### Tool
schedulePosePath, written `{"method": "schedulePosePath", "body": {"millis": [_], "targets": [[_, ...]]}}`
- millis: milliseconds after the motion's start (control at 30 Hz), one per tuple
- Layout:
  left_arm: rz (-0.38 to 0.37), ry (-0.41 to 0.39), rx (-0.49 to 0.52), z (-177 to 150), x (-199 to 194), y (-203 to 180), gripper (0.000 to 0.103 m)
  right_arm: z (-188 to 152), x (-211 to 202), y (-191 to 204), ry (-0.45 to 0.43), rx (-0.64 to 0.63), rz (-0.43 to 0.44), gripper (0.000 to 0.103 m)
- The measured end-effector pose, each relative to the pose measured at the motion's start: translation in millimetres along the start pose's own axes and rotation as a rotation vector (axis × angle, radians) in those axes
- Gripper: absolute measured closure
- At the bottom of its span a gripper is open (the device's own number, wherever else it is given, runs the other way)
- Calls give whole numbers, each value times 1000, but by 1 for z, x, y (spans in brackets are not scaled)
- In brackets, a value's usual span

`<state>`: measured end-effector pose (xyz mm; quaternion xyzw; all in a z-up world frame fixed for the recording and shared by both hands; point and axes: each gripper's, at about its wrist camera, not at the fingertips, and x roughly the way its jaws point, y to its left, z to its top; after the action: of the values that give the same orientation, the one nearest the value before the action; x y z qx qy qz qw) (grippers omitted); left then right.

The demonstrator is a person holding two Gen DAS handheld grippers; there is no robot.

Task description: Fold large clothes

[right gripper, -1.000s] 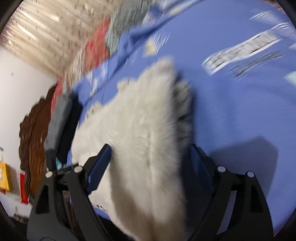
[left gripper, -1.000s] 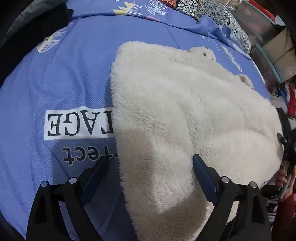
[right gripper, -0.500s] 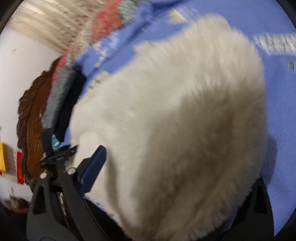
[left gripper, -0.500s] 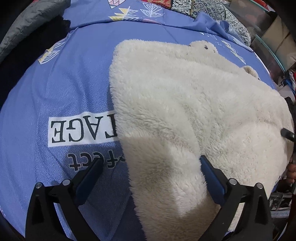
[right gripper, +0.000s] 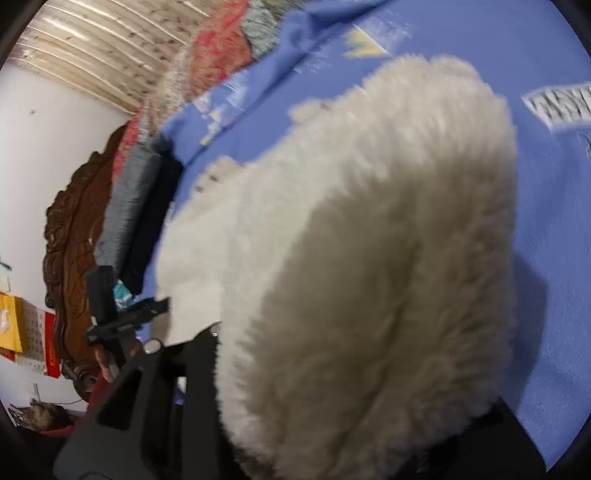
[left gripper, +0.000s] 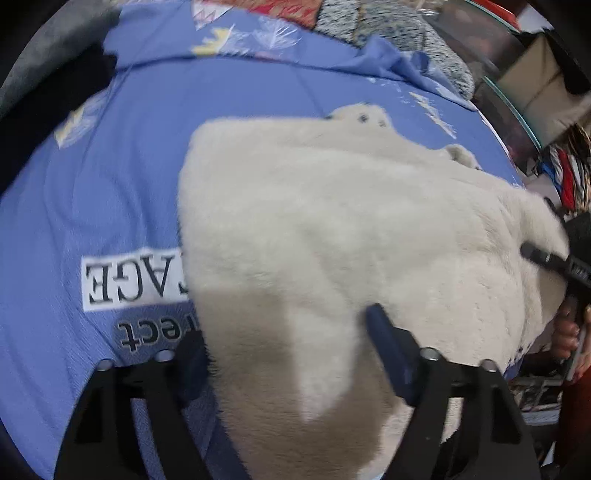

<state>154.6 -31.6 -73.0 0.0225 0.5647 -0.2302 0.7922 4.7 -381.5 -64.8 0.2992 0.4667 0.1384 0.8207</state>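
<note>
A cream fleece garment (left gripper: 332, 229) lies folded on a blue printed bedsheet (left gripper: 122, 177). My left gripper (left gripper: 288, 354) straddles the garment's near corner, its jaws closed against the thick fleece. In the right wrist view the same garment (right gripper: 351, 258) fills the frame. My right gripper (right gripper: 351, 398) has a thick bunch of fleece between its fingers, which are mostly hidden by it. The right gripper also shows at the far right of the left wrist view (left gripper: 554, 258).
Grey and dark folded clothes (right gripper: 140, 199) lie at the bed's far side by a carved wooden headboard (right gripper: 74, 258). Patterned pillows (left gripper: 388, 22) sit at the head end. A glass shelf and clutter (left gripper: 524, 92) stand beyond the bed's right edge.
The left jaws have narrowed onto the garment corner. The right gripper has pushed further into the fleece, which now covers its fingers, and both views have shifted slightly.
</note>
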Motion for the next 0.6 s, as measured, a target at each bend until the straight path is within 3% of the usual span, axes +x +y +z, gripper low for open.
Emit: {"method": "schedulePosePath", "body": {"millis": [100, 200, 233, 267, 300, 367, 433, 467, 500, 533, 600], "targets": [[38, -17, 37, 3, 1, -4, 14, 3, 5, 19, 5, -90, -40, 71], [11, 32, -18, 6, 12, 8, 10, 3, 11, 2, 31, -50, -67, 68], [-17, 46, -54, 7, 16, 16, 7, 3, 11, -7, 30, -16, -71, 61], [-31, 53, -82, 9, 20, 22, 1, 2, 9, -17, 20, 20, -85, 40], [-49, 61, -111, 8, 23, 25, -1, -1, 9, -28, 8, 59, -105, 31], [-67, 64, -140, 9, 29, 27, -4, -5, 14, -39, 11, 90, -86, 31], [-29, 48, -122, 8, 30, 18, -4, -8, 17, -41, -10, 106, -68, 32], [-15, 40, -108, 7, 31, 14, -3, -8, 19, -38, -12, 103, -43, 42], [-11, 32, -94, 7, 30, 8, 6, -7, 22, -34, -2, 97, -19, 56], [-25, 31, -92, 7, 28, 6, 13, -7, 24, -28, 6, 86, -12, 59], [-43, 14, -89, 7, 19, 1, 38, -6, 29, -5, 12, 4, -40, 68]]}}
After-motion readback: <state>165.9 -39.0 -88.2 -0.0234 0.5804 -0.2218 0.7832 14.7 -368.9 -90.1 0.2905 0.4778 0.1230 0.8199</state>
